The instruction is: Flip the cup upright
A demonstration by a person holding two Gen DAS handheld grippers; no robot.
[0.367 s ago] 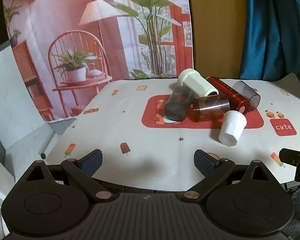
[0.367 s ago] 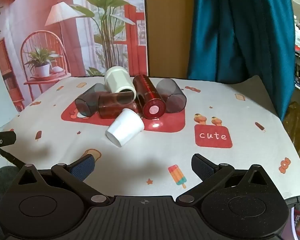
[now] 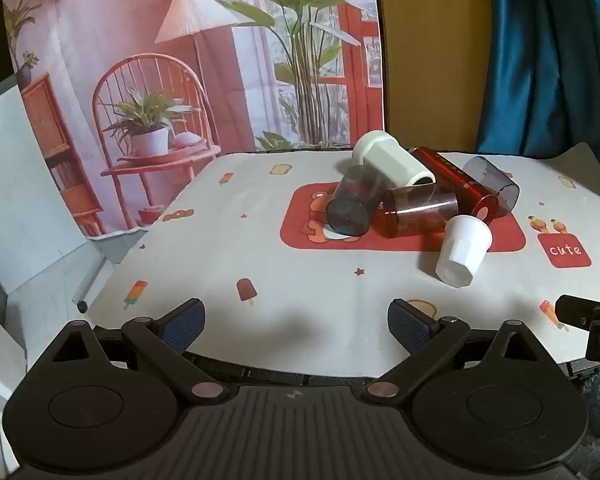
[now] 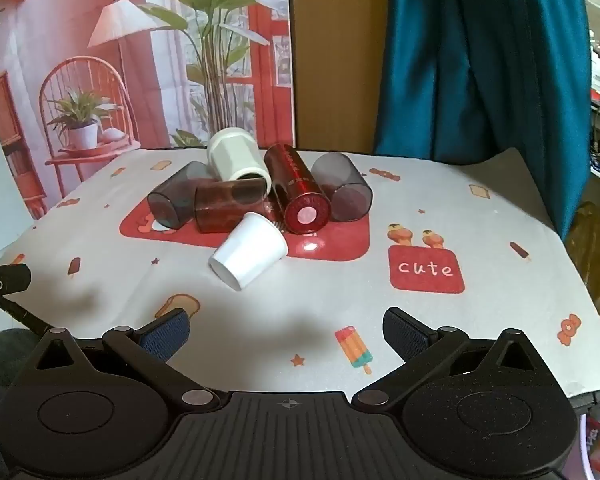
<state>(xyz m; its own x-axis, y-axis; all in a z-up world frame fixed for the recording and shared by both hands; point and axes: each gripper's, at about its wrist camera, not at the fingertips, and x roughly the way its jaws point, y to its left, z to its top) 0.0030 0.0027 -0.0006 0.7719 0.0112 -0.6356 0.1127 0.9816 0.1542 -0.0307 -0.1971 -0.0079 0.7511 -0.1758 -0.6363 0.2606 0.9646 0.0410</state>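
Six tipped cups clustered ahead of both grippers' fingers; small white faceted plastic cup (image 4: 249, 255) lies nearest, on its side. Left gripper (image 3: 296, 322) and right gripper (image 4: 286, 328) spread wide, empty.

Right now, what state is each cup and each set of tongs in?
Small white cup: on its side.
Cream cup: on its side, atop the pile.
Brown cup: on its side.
Red tumbler: on its side.
Left grey cup: on its side.
Right grey cup: on its side.
Left tongs: open, empty.
Right tongs: open, empty.
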